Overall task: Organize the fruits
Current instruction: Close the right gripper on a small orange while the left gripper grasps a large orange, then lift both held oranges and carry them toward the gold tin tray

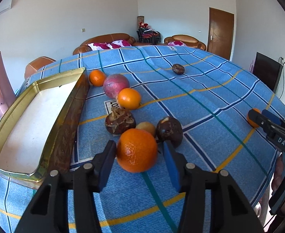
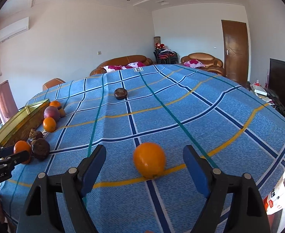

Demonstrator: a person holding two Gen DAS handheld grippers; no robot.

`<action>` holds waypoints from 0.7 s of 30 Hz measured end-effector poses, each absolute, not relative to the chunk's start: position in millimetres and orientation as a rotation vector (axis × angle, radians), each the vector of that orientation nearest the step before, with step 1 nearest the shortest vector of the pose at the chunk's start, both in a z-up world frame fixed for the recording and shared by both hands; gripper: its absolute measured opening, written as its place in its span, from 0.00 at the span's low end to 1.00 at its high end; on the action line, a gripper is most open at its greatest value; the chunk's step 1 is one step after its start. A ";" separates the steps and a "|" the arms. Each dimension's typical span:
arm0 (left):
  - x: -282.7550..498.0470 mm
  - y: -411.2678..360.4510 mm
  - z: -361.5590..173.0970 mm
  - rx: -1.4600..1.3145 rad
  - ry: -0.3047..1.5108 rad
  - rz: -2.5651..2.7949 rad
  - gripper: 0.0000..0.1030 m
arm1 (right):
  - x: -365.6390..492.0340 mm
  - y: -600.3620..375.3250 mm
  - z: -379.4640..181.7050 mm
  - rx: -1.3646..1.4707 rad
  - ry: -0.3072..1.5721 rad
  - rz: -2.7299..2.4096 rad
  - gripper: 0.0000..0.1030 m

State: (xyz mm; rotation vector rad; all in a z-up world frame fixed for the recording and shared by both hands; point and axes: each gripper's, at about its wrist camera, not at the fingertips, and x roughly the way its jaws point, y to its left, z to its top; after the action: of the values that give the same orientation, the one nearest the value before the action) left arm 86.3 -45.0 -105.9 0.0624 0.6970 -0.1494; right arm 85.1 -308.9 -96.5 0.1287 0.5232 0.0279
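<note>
Both grippers are picking up oranges: the left gripper brackets 1 orange, left pad touching, right pad just clear, needing a final squeeze, while the right gripper gapes around another orange, not gripping, tin tray at left.

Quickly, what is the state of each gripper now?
Left gripper: around the orange, one pad touching, other apart; not yet gripped.
Right gripper: open, nothing held.
</note>
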 end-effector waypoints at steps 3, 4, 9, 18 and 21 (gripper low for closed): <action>88.7 -42.4 -107.1 0.050 0.714 -0.157 0.48 | 94.0 -311.3 -97.1 0.119 0.560 0.030 0.70; 89.8 -41.6 -107.9 0.045 0.724 -0.157 0.48 | 98.0 -310.7 -98.2 0.104 0.586 0.022 0.68; 94.6 -35.7 -111.0 0.015 0.756 -0.155 0.48 | 110.1 -309.4 -106.0 0.093 0.648 0.042 0.37; 89.4 -19.7 -106.1 -0.049 0.706 -0.158 0.44 | 100.1 -305.4 -99.7 0.106 0.600 0.083 0.36; 87.8 -13.7 -104.6 -0.069 0.690 -0.160 0.44 | 95.6 -298.6 -94.8 0.100 0.578 0.104 0.36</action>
State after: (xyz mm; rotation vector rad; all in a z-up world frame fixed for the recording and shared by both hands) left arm 87.8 -13.7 -104.6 -0.0691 0.6903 -0.1602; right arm 95.6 -298.6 -94.8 0.0998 0.5782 0.1044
